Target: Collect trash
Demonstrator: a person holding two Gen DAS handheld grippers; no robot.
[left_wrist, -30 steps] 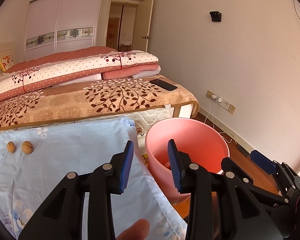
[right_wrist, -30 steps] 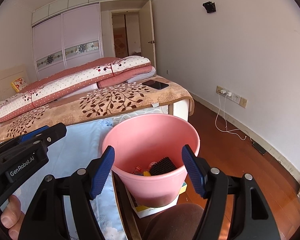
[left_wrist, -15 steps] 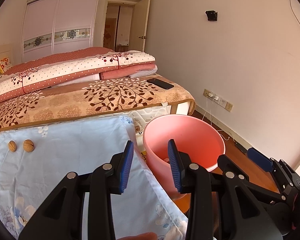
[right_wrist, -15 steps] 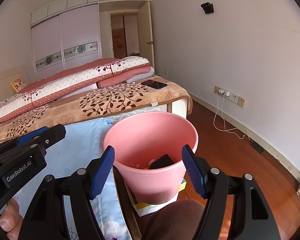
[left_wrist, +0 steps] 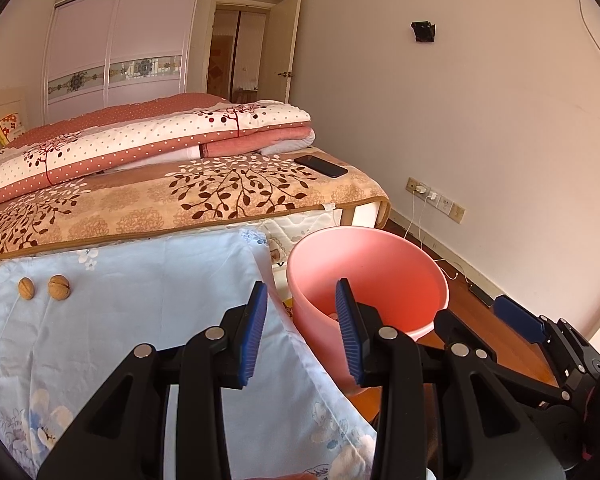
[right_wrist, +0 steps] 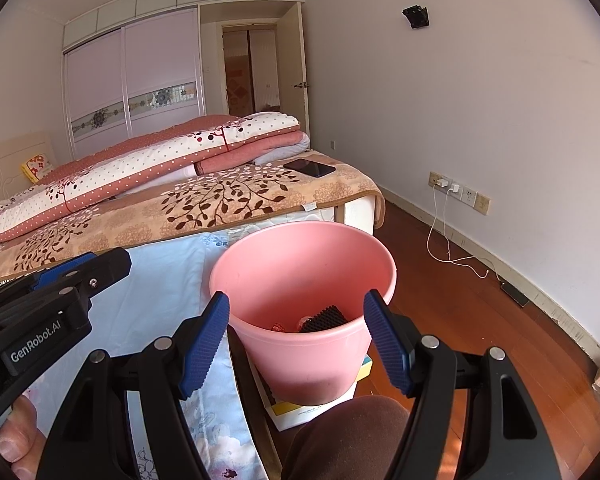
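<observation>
Standing beside the cloth for easy drops, the bucket is faced by both grippers, the left gripper and the right gripper, held apart and empty; two walnuts remain.

Dark phone on leaf-print blanket; folded quilt behind; charger cable, possibly plugged in.

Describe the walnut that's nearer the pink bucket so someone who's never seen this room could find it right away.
Start at the bed, then drop to the pale blue floral cloth spread in front of it, left of the pink bucket. Two walnuts lie side by side near the cloth's far left corner; the one wanted is the right-hand walnut, rounder and showing its seam, closer to the bucket than its neighbour.
</observation>
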